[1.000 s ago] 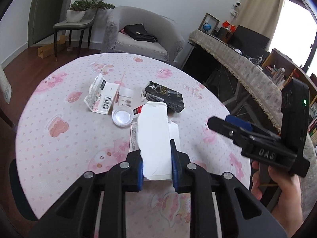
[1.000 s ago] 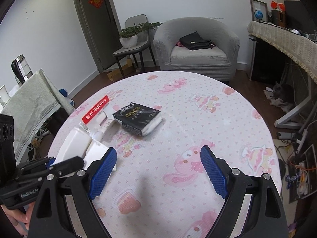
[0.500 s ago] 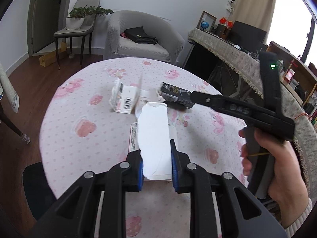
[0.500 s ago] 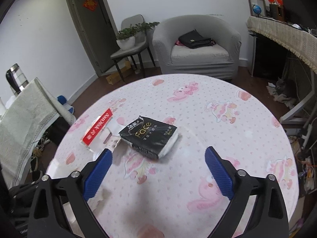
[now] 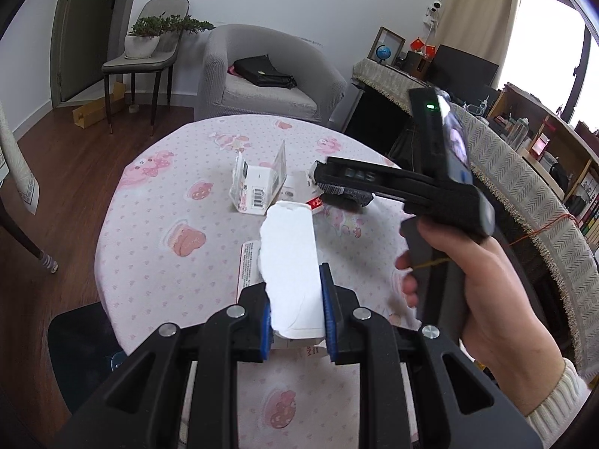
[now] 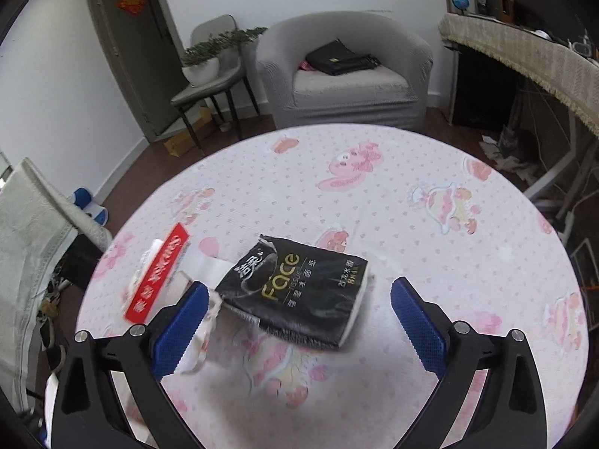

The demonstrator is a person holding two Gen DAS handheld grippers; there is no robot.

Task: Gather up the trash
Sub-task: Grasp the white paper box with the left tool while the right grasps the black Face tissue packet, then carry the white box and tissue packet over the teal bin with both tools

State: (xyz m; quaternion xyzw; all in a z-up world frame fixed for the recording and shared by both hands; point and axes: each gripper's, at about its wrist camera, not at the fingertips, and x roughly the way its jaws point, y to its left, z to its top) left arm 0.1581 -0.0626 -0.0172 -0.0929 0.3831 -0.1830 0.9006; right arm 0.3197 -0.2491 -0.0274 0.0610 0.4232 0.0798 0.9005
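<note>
My left gripper (image 5: 295, 308) is shut on a white torn paper packet (image 5: 290, 258) and holds it above the near edge of the round table (image 5: 157, 254). My right gripper (image 6: 299, 312) is open, its jaws either side of a black tissue pack (image 6: 295, 293) lying on the table, hovering just above it. In the left wrist view the right gripper (image 5: 337, 179) reaches over that pack (image 5: 352, 198). A white carton with a barcode (image 5: 256, 185) and a red-and-white wrapper (image 6: 157, 273) lie beside the pack.
The table has a pink cartoon cloth (image 6: 411, 202). A grey armchair (image 6: 348, 75) with a black bag, a chair with a potted plant (image 6: 209, 67) and a covered side table (image 6: 524, 48) stand beyond. A dark bin or bag (image 5: 82, 344) sits below the table's near-left edge.
My left gripper has risen and pulled back with the white packet. My right gripper has moved in over the black tissue pack, which now sits between its open jaws.
</note>
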